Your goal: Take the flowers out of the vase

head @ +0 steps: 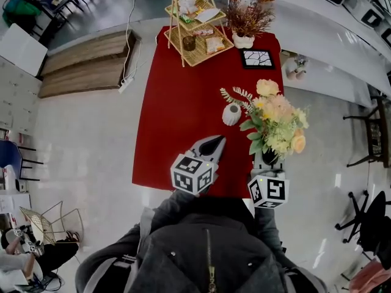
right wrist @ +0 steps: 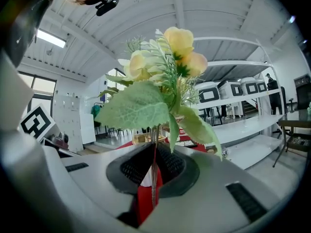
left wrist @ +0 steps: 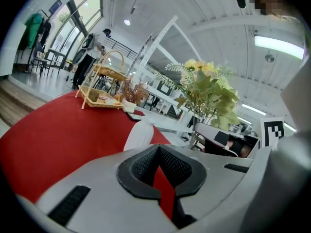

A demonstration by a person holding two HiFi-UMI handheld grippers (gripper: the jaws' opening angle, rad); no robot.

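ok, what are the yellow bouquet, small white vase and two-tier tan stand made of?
Yellow bouquet: likely artificial; felt-like matte leaves, thin wiry stems.
Small white vase: probably ceramic; smooth, opaque, matte.
Two-tier tan stand: woven wicker or bamboo; visible weave.

The vase (head: 231, 115) stands on the surface (head: 177, 102), toward its right side. The flowers (head: 276, 124) are out of the vase and just to its right, with their stems pinched in the right claw (head: 269, 159). The left claw (head: 215, 144) is in front of the vase, nearer the person, over the near edge of the surface. At the far end of the surface stands a two-level basket stand (head: 194, 26). Right of it is a pot of dried plants (head: 247, 23), and in front of that pot lies a flat picture frame (head: 256, 58). Wooden steps (head: 85, 63) lie on the floor to the left of the surface.
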